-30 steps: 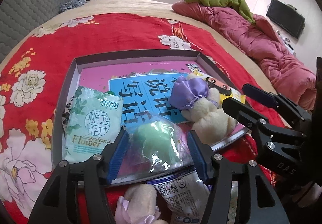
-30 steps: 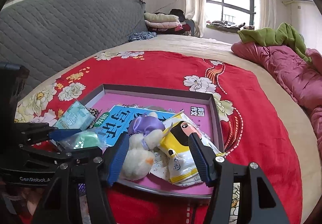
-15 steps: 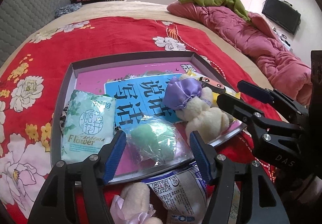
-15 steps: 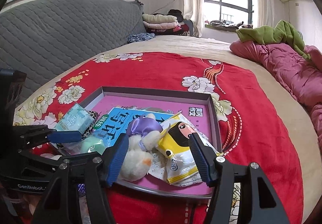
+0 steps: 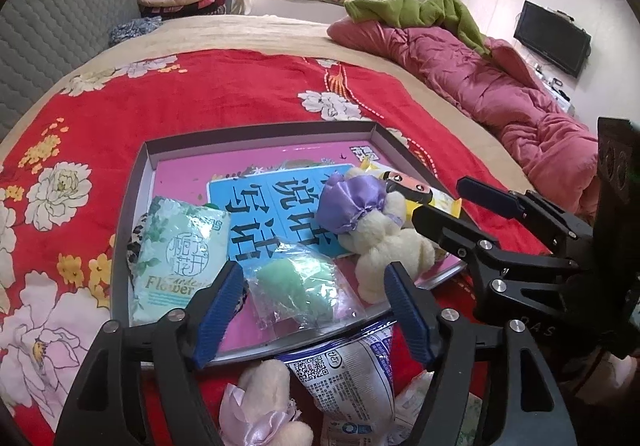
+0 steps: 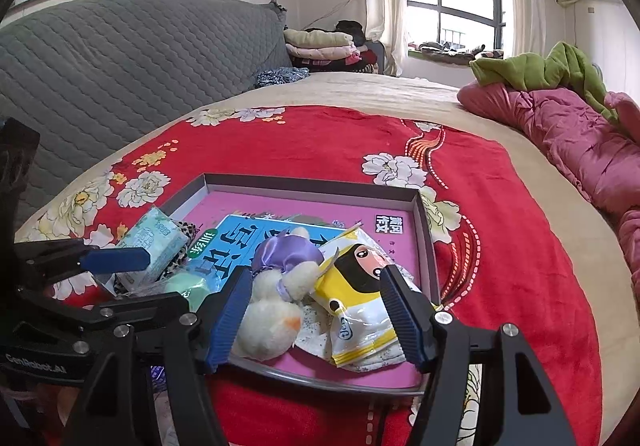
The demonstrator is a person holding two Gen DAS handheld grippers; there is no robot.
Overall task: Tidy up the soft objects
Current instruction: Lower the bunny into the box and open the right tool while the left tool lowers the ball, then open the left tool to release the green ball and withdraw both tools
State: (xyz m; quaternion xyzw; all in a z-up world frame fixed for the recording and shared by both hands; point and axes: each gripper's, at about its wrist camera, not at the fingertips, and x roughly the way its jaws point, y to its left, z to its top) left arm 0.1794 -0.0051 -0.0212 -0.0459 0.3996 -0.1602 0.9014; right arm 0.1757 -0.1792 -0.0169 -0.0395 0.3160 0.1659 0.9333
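Note:
A shallow grey tray with a pink floor (image 5: 260, 131) (image 6: 312, 181) lies on the red floral bedspread. In it are a mint tissue pack (image 5: 180, 250) (image 6: 154, 242), a clear bag with a green soft item (image 5: 296, 290) (image 6: 188, 286), a cream plush with a purple cap (image 5: 380, 230) (image 6: 276, 310) and a yellow cartoon packet (image 5: 420, 193) (image 6: 356, 298). My left gripper (image 5: 316, 310) is open and empty, just above the tray's near edge behind the green bag. My right gripper (image 6: 316, 316) is open and empty, near the plush and packet.
Outside the tray's near edge lie a blue-and-white wipes pack (image 5: 348, 374) and a pale plush with a pink bow (image 5: 260, 406). A pink quilt with a green blanket (image 5: 480, 85) lies at the right. A grey quilted headboard (image 6: 120, 65) stands at the left.
My left gripper has drawn back and up from the green bag, which now lies free in the tray. My right gripper has barely moved.

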